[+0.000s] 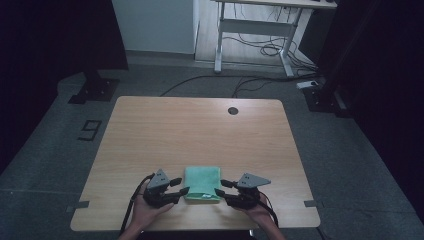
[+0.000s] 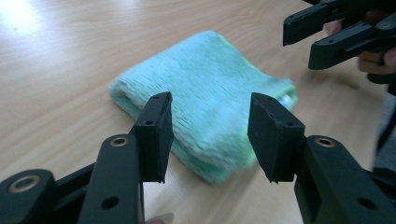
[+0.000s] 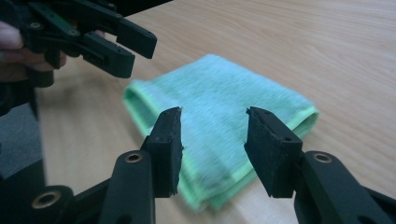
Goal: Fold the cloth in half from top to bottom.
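Observation:
A folded green cloth (image 1: 202, 184) lies flat on the wooden table (image 1: 200, 135) near its front edge. My left gripper (image 1: 184, 186) sits just left of the cloth, jaws apart and pointing at its near left corner. In the left gripper view the cloth (image 2: 205, 107) lies beyond the open jaws, not pinched, and my left gripper (image 2: 209, 135) holds nothing. My right gripper (image 1: 221, 188) mirrors it at the cloth's right side, open. In the right gripper view the cloth (image 3: 219, 126) lies ahead of my right gripper (image 3: 214, 144), whose pads are free of it.
A small round grommet (image 1: 232, 110) is set in the table's far edge. Beyond the table stand a white desk frame (image 1: 255, 40) with loose cables on the floor and dark stands at both sides.

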Action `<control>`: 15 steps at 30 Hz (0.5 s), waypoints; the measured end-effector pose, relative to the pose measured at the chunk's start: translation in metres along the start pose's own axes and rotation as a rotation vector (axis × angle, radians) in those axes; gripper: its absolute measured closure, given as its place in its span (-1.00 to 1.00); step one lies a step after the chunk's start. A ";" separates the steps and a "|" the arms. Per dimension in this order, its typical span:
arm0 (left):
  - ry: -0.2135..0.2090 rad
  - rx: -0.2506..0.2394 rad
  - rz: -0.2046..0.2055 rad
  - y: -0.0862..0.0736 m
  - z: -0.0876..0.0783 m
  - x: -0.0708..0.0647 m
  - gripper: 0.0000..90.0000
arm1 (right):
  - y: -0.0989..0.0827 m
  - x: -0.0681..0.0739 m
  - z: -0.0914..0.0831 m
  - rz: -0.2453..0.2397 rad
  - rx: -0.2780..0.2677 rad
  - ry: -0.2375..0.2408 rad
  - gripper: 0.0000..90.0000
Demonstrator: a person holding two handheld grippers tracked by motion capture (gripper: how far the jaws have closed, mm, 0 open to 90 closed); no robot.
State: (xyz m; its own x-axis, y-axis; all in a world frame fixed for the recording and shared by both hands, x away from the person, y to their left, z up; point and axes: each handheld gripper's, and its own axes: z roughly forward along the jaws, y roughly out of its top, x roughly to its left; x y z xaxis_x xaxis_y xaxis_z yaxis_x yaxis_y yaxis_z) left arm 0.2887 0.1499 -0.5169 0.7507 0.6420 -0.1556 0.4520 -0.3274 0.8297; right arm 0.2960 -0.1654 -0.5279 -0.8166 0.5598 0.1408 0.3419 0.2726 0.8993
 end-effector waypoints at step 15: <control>0.033 0.157 0.028 -0.005 0.039 0.001 0.15 | -0.009 0.009 0.038 -0.084 0.202 -0.023 0.06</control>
State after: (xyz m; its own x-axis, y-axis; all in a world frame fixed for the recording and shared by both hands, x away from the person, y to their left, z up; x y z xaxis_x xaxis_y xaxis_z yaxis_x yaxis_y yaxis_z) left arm 0.3058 0.1248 -0.5416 0.7491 0.6527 -0.1132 0.5026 -0.4486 0.7390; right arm 0.3033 -0.1326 -0.5505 -0.8361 0.5456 0.0577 0.3614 0.4685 0.8062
